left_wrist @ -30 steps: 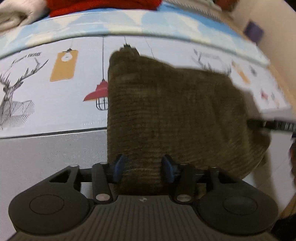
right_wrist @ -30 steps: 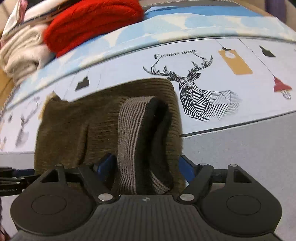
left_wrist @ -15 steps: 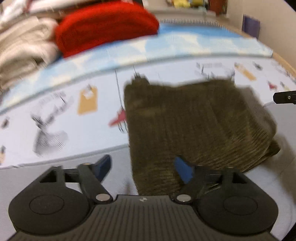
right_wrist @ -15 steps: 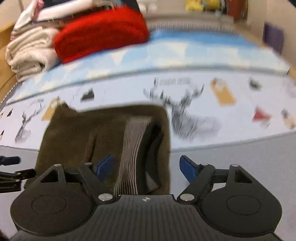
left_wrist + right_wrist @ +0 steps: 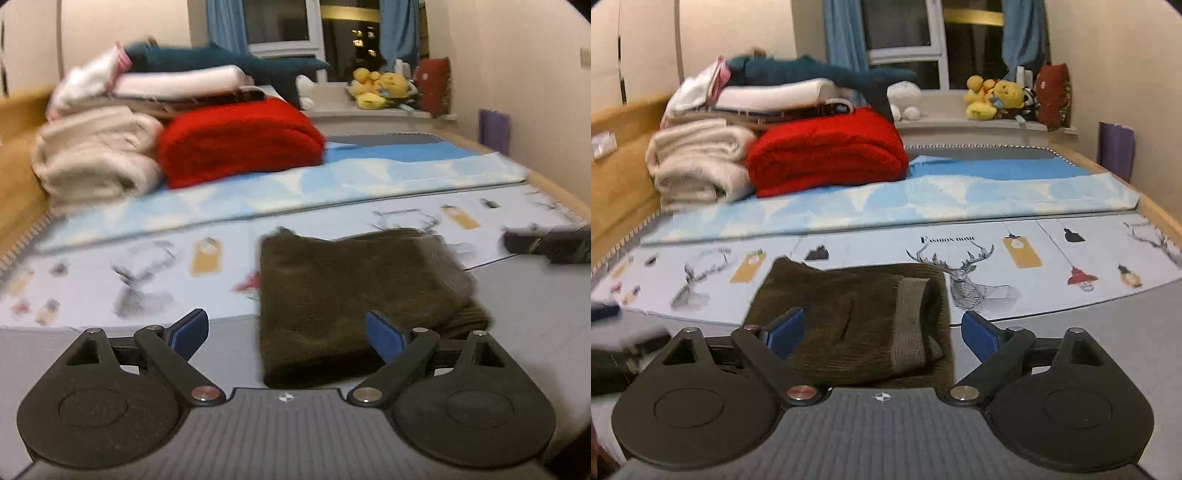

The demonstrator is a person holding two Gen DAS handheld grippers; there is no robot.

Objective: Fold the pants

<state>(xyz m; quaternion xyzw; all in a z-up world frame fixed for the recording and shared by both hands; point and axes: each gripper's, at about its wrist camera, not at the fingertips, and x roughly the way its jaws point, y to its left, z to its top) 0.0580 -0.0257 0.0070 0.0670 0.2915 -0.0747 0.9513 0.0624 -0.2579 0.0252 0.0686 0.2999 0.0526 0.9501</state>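
Both tools have let go and lifted back, left tool (image 5: 286, 332) and right tool (image 5: 882, 330) gaping empty, since the pants (image 5: 857, 321) at 12 o'clock lie folded on the bed (image 5: 1108, 332).

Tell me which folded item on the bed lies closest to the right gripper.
The olive-brown pants, lying directly ahead of the open right gripper; the red blanket and cream blanket sit far back.
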